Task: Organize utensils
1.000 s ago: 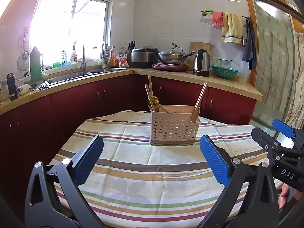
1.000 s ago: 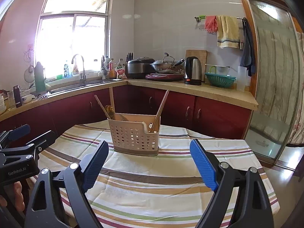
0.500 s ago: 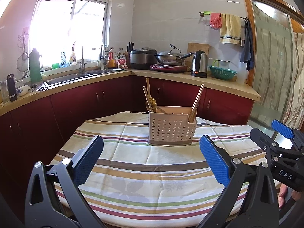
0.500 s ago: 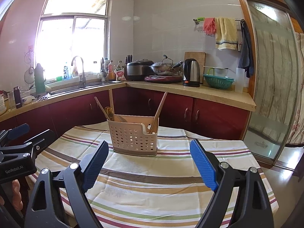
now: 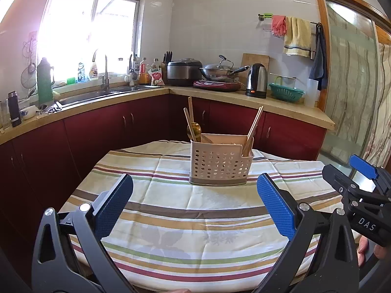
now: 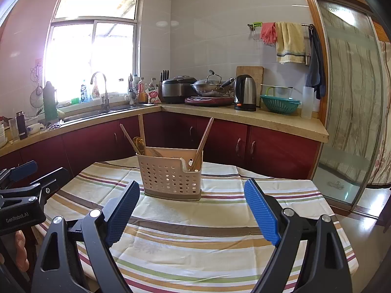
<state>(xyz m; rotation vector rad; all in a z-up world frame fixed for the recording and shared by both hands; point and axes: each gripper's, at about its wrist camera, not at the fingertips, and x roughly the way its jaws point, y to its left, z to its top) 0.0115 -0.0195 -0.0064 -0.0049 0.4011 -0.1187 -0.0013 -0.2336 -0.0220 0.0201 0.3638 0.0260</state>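
- Left gripper [image 5: 194, 205]: jaws wide apart, nothing between the blue pads, poised over the near half of the table.
- Right gripper [image 6: 191, 207]: jaws likewise spread wide, empty, over the same cloth.
- In the left wrist view the right gripper shows at 3 o'clock; in the right wrist view the left gripper shows at 9 o'clock. The two sit side by side, apart from each other.
- Utensil caddy [image 5: 221, 163]: beige, perforated, upright on the striped tablecloth [image 5: 171, 222], at 12 o'clock from both grippers and well clear of the pads.
- Caddy contents: chopsticks [image 5: 253, 129] lean out of the narrow end compartment toward 1 o'clock; a gold spoon [image 5: 193, 130] and wooden handles [image 6: 141, 131] stand in the larger compartment on the other side, tilted toward 11 o'clock.
- Bare cloth lies between the caddy and the grippers.
- Background at 12 o'clock: counter [image 6: 256, 118] with kettle [image 6: 245, 92], wok [image 6: 210, 86], rice cooker [image 6: 177, 89], green colander [image 6: 279, 103]; sink [image 5: 97, 95] under a bright window at 10 o'clock.
- A bit of a hand [image 6: 20, 251] shows under the left gripper's body.
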